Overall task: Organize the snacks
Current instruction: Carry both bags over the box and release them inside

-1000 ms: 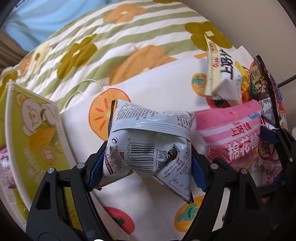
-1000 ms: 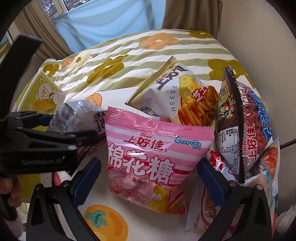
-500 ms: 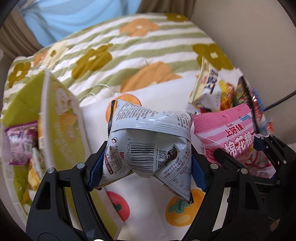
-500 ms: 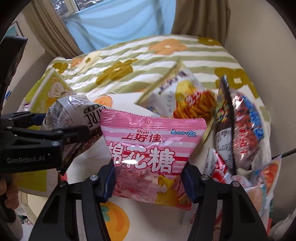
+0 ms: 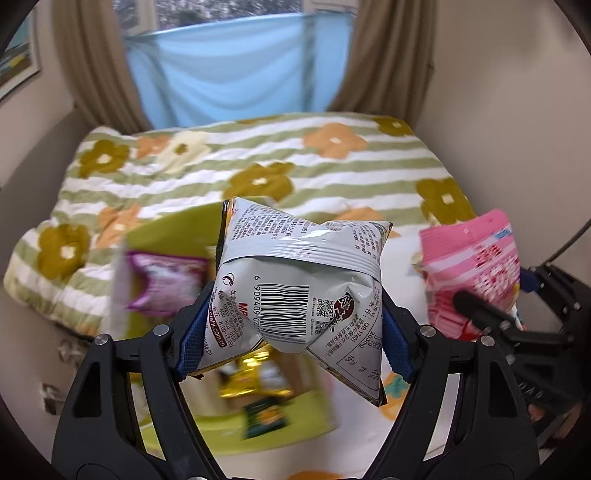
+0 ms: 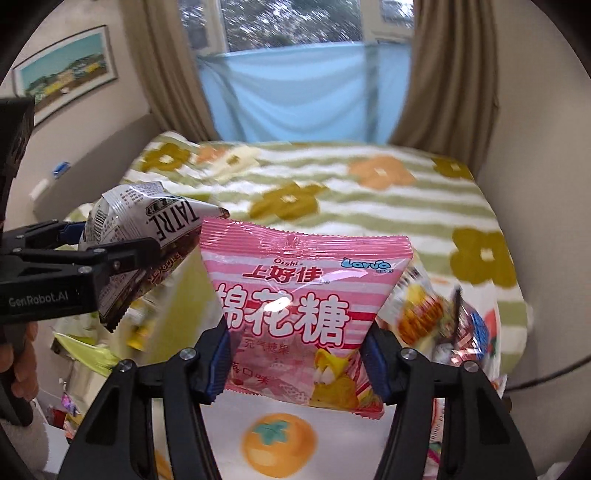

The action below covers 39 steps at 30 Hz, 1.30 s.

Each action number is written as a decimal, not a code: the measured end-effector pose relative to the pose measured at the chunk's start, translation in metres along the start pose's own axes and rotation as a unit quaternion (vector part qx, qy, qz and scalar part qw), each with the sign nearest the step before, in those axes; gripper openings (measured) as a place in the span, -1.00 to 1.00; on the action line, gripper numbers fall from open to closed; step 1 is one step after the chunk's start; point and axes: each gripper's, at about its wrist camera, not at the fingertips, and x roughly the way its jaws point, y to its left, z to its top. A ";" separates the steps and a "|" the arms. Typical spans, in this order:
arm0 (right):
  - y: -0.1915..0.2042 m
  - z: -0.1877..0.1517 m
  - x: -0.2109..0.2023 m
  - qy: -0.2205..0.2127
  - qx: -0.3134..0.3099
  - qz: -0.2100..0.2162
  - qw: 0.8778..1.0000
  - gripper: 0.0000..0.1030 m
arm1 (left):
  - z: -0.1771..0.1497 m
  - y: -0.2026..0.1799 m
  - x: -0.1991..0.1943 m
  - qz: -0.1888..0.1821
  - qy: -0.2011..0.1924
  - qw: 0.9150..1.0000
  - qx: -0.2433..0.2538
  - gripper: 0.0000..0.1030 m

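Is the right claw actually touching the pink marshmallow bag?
Touching. In the right wrist view the right claw pinches the pink marshmallow bag: both blue pads press its sides.

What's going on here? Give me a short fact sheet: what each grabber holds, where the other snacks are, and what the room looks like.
left gripper: shut on the grey snack bag, barcode side facing the camera
right gripper: shut on the pink snack bag, held upright above the bed
green box: below the left gripper, blurred, with a purple packet inside
other snacks: piled at the right on the bed
bed cover: green and white stripes with flowers
window: brown curtains, blue cloth below
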 end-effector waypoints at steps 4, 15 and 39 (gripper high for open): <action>0.038 0.017 -0.010 -0.010 -0.005 0.035 0.999 0.09 | -0.015 0.051 -0.025 0.015 -0.009 1.000 -0.023 0.48; 0.122 0.031 0.022 0.023 -0.005 0.087 0.996 0.09 | -0.071 0.143 -0.016 0.023 0.018 0.997 -0.068 0.48; 0.148 0.049 0.099 0.069 -0.061 0.114 0.989 0.09 | -0.084 0.148 0.030 0.073 0.049 0.993 -0.085 1.00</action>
